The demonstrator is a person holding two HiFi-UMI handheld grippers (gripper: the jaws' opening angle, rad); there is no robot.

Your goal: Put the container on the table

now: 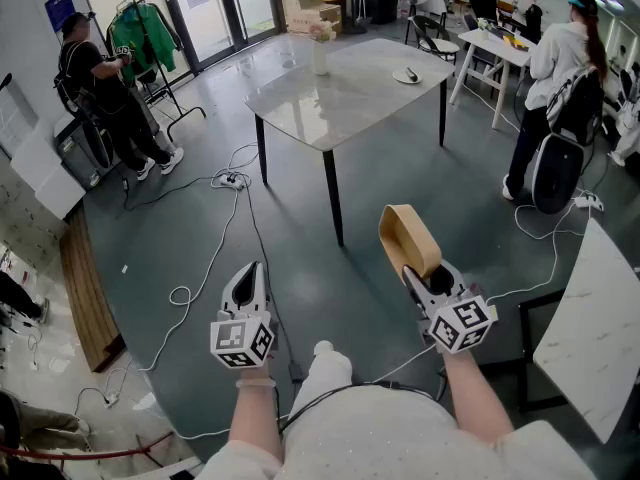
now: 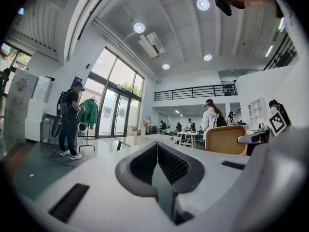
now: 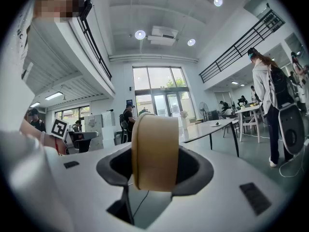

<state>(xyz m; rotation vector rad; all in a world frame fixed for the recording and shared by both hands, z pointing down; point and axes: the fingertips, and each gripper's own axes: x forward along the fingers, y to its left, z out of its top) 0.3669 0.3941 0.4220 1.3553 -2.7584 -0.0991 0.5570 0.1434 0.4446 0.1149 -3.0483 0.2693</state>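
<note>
My right gripper (image 1: 422, 274) is shut on a tan, oval container (image 1: 408, 238), held on its side in the air over the grey floor. In the right gripper view the container (image 3: 154, 151) is clamped between the two jaws and hides the fingertips. My left gripper (image 1: 246, 280) hangs level to the left, jaws shut with nothing in them; its own view shows the jaws (image 2: 161, 178) pressed together. The grey marble table (image 1: 350, 93) with black legs stands some way ahead; the container is far short of it.
A white vase (image 1: 320, 56) and a small dish (image 1: 406, 75) sit on the table. Cables (image 1: 205, 268) trail over the floor. A person (image 1: 105, 93) stands at the far left, another (image 1: 555, 78) at the right. A white table (image 1: 600, 318) is close on my right.
</note>
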